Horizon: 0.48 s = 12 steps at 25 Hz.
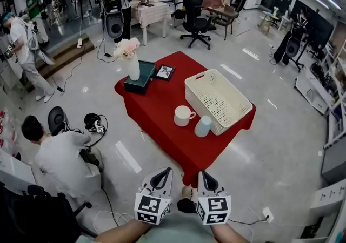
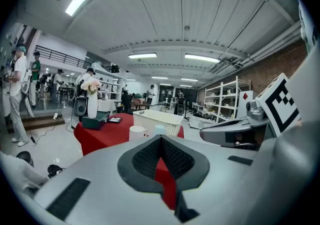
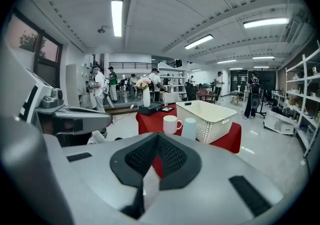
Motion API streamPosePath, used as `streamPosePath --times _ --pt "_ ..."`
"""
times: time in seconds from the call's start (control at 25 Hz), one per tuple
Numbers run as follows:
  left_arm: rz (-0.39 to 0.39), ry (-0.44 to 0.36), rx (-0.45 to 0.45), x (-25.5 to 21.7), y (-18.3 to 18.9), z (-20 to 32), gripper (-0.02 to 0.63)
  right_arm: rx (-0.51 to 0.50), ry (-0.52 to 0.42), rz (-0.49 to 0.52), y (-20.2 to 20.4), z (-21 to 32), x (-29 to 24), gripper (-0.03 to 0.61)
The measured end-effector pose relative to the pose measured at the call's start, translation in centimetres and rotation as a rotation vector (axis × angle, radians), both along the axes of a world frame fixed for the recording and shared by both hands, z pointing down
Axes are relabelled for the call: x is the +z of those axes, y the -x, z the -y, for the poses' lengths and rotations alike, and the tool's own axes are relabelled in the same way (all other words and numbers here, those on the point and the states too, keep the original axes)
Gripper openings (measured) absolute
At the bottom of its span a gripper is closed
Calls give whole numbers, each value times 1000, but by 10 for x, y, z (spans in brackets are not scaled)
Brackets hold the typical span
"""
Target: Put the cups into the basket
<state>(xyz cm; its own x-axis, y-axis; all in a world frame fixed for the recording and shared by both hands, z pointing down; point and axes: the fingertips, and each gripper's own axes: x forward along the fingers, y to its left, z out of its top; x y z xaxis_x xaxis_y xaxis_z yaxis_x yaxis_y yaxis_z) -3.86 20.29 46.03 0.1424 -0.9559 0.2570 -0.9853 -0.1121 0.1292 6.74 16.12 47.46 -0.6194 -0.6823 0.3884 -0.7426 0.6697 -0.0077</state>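
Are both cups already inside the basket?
No, the white mug and the pale blue cup stand on the red tablecloth beside the basket.

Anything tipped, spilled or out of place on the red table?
Nothing stands out: the mug and the pale cup stand upright beside the empty basket, and the vase is upright too.

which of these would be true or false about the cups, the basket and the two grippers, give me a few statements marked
1. The white mug and the pale blue cup stand on the red table, outside the basket. True.
2. The basket holds a cup. False: it is empty.
3. The right gripper is shut with nothing in it. True.
4. The left gripper holds the mug. False: it is shut on nothing, short of the table.
5. The vase lies tipped over. False: it stands upright.
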Motion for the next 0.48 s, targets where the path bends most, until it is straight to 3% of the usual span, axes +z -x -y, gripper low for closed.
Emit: streamPosePath --times 0.48 --pt "20 51 -47 8 0 75 2 -37 8 -33 2 81 11 12"
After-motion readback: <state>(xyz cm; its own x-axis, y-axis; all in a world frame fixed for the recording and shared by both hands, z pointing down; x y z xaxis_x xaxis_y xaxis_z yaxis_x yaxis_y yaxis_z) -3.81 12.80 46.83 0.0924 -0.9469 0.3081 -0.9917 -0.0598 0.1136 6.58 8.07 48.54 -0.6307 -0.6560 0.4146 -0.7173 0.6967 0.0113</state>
